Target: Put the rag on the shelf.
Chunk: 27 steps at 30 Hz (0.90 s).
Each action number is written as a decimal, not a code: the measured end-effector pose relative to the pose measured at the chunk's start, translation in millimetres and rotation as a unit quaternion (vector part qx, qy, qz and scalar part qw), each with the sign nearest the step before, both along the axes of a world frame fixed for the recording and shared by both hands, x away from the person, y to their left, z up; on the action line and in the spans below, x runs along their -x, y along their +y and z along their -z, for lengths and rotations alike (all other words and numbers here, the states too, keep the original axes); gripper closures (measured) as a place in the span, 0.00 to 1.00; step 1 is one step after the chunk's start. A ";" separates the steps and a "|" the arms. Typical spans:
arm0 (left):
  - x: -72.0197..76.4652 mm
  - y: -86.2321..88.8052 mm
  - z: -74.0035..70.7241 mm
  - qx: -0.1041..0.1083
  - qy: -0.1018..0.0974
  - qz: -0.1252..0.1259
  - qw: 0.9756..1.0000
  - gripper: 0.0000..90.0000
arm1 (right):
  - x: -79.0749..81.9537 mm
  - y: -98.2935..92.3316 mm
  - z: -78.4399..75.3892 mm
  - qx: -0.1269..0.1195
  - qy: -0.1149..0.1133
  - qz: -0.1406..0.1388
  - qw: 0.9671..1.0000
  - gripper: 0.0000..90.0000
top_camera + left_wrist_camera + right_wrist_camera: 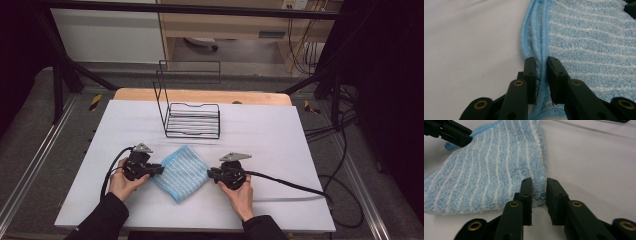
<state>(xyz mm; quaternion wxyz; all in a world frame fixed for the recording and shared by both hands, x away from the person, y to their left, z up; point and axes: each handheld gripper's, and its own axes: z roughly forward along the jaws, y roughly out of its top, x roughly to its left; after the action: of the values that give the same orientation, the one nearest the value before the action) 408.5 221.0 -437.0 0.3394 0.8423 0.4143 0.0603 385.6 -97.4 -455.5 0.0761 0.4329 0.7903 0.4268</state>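
Blue striped cloth pinched at opposite corners by left gripper and right gripper

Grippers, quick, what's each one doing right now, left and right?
Left gripper: closed on the piped edge of the blue striped cloth.
Right gripper: closed on the cloth's opposite, fluffy corner.

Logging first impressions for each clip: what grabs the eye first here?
A folded blue striped cloth lies mid-table, pinched at opposite corners by the left gripper and right gripper. Behind it stands a black wire rack on the white table.
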 end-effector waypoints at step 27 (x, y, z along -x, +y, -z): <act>3.4 -11.4 -7.2 0.004 -0.057 -0.014 0.998 0.72 | -20.5 -15.0 -18.0 0.051 -0.020 -0.004 0.999 0.95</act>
<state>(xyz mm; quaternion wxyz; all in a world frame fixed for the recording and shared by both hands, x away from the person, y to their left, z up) 405.0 209.7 -429.8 0.3647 0.8302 0.4065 0.1116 406.1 -112.4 -437.5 0.1119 0.4170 0.8109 0.3950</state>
